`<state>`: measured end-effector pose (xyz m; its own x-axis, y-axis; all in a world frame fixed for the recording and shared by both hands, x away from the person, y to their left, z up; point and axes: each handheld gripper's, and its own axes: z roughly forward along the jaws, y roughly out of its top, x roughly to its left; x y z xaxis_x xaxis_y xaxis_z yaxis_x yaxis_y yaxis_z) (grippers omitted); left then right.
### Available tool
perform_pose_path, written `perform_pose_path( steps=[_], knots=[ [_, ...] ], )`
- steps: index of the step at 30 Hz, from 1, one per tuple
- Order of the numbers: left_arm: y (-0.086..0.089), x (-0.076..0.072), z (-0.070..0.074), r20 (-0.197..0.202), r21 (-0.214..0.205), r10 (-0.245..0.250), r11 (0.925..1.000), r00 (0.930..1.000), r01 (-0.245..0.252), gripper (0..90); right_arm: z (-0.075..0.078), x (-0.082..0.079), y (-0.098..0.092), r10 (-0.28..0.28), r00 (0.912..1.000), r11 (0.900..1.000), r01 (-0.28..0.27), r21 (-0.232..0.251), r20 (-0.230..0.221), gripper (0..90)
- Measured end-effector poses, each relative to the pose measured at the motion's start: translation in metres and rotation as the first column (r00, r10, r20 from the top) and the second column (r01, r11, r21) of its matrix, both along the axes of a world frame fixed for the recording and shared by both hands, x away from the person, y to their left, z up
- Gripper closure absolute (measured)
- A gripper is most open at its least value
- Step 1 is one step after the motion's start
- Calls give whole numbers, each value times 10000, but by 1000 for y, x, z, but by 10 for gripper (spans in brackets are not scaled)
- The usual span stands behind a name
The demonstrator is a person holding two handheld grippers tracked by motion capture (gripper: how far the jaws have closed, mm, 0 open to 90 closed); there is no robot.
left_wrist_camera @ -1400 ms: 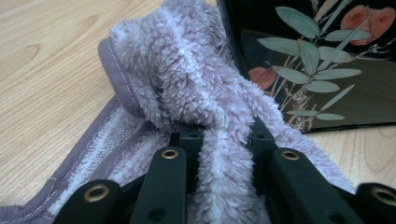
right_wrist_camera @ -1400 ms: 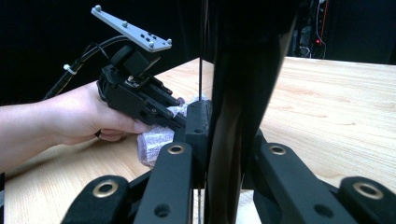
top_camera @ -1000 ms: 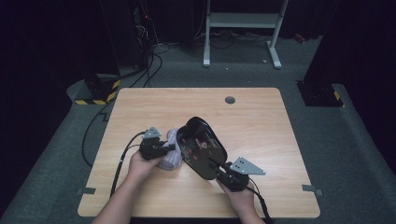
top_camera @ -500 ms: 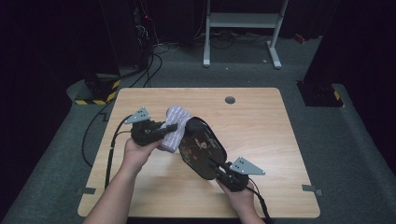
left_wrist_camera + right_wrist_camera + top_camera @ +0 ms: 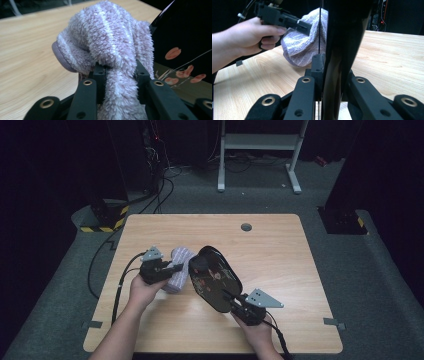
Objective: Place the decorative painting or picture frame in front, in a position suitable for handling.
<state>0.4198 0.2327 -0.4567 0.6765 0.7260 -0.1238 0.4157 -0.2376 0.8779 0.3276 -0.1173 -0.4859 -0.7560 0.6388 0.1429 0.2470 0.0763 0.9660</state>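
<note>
A fluffy lilac cloth (image 5: 181,256) with pale stripes is bunched in my left gripper (image 5: 175,269), left of the table's middle. In the left gripper view the cloth (image 5: 110,42) bulges over the gripper (image 5: 120,71). Its jaws have just been opening a little, and the pads still pinch the cloth. The cloth rests against a black lacquered plate (image 5: 216,277) with orange petals (image 5: 180,37). My right gripper (image 5: 231,299) is shut on the plate's near rim and holds it tilted on edge. In the right gripper view the plate (image 5: 342,37) stands edge-on between the gripper's (image 5: 331,65) jaws, with the cloth (image 5: 302,47) behind it.
The wooden table (image 5: 280,250) has a round cable hole (image 5: 246,226) near its far edge. Black cables (image 5: 102,265) trail off the left side to the floor. A white stand (image 5: 260,142) sits on the floor behind the table.
My left gripper carried the cloth toward the far end of the plate, then came back nearer along its left side. The right hand and the plate kept still.
</note>
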Motion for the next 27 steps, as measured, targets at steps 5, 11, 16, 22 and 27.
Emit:
perform_pose_path(
  steps=[5,11,16,22,27],
  knots=[
    [19,-20,1,595,-180,443,9989,9972,-433,691,0,0,0,-36,10000,10000,36,44,-57,803],
    [34,-46,0,1022,-198,751,9971,9919,-734,674,0,1,-1,-46,10000,10000,47,45,-81,802],
    [40,-61,-8,1117,-124,830,9965,9903,-821,672,0,0,-1,-66,9999,10000,67,39,-82,802],
    [58,-77,-16,1252,-537,1205,9920,9848,-1146,667,2,1,0,-97,9998,10000,97,-14,-178,805],
    [67,-78,-16,1270,-988,1312,9880,9832,-1191,652,6,-1,5,-130,9999,9998,129,-121,-61,806]
  ],
)
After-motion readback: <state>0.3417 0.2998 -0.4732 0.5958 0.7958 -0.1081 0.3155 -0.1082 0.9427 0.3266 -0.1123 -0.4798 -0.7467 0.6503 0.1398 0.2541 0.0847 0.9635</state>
